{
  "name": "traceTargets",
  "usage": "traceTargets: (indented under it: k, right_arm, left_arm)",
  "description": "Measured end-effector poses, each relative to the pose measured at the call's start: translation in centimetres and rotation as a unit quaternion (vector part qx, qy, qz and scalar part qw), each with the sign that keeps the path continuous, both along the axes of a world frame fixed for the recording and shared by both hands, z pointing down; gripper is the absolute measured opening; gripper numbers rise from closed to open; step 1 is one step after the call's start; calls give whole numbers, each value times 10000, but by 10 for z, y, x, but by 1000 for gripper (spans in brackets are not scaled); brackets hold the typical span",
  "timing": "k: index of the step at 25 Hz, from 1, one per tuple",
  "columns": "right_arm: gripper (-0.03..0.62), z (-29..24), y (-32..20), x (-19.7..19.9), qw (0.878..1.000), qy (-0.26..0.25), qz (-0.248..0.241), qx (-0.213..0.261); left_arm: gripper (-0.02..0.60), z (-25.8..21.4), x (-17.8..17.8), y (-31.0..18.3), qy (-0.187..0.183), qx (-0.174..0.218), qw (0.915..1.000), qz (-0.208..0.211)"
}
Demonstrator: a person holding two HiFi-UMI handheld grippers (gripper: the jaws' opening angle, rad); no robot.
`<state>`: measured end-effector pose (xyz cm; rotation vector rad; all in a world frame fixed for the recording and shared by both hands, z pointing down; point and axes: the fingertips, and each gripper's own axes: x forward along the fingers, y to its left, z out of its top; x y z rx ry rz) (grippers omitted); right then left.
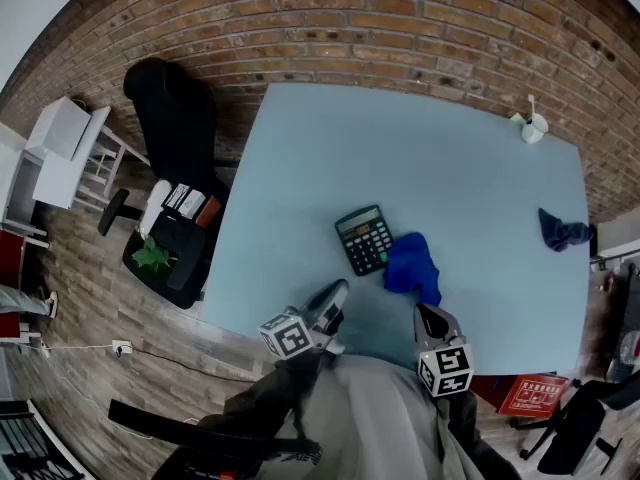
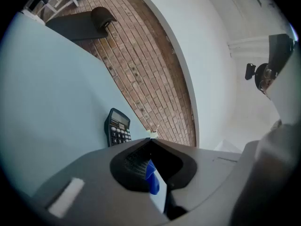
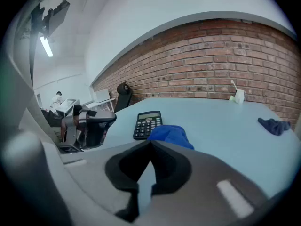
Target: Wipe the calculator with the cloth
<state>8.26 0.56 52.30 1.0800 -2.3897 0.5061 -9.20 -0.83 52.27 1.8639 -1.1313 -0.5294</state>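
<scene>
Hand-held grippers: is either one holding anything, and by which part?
Nothing is held. The left hand-held gripper and right hand-held gripper are shut and empty; the blue cloth lies on the table beside the calculator.

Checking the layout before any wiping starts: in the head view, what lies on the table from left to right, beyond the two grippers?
calculator → blue cloth → dark blue rag

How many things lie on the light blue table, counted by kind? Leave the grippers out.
calculator: 1
cloths: 2, the bright blue cloth and the dark blue cloth
small white cup: 1
Total: 4
</scene>
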Motion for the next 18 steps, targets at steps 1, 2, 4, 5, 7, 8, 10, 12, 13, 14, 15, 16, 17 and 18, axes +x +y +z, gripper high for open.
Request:
traceTargets:
  k: [1, 2, 4, 5, 7, 8, 10, 12, 13, 14, 15, 16, 17, 18]
  right_arm:
    - [2, 1, 0, -1, 10000, 2, -17, -3]
    - [2, 1, 1, -2, 10000, 5, -33, -4]
    - [2, 2, 1, -4, 10000, 11, -56, -2]
    - [2, 2, 0, -4, 10000, 11, -63, -3]
    - [2, 2, 1, -5, 10000, 9, -65, -21]
    - [2, 3, 1, -5, 10000, 10, -60, -32]
    - [2, 3, 1, -5, 10000, 7, -51, -37]
    - [2, 3, 0, -5, 10000, -22, -46, -29]
    - [2, 3, -1, -6, 10000, -42, -35, -13]
    - [2, 3, -3, -6, 10000, -49, -9, 17]
    - [2, 3, -7, -4, 10000, -36, 41, 68]
    - [2, 2, -12, -2, 9998, -11, 119, 145]
    - [2, 0, -18, 1, 9994, 15, 223, 246]
    - [3, -2, -26, 5, 9988, 31, 334, 358]
  left_arm:
    - [-2, -1, 0, 0, 18, 11, 10000, 2]
    - [-2, -2, 0, 0, 34, 18, 10000, 3]
    - [-2, -4, 0, 0, 67, 17, 10000, 0]
    - [-2, -4, -1, 0, 81, 12, 10000, -7]
    - [-2, -2, -2, 0, 86, 2, 10000, -32]
    - [-2, -2, -3, 1, 83, -1, 10000, -42]
    - [-2, -1, -4, 1, 81, 5, 10000, -50]
    - [-2, 0, -4, 1, 92, 11, 9999, -49]
    - [-2, 0, -4, 1, 102, 5, 9999, -46]
    - [-2, 0, -4, 2, 102, -5, 9999, -42]
    - [-2, 0, -5, 2, 85, -14, 10000, -41]
    - [-2, 1, -6, 1, 51, -21, 10000, -44]
    - [-2, 3, -7, 0, 5, -26, 10000, -51]
    - [-2, 4, -9, -3, -42, -27, 10000, -62]
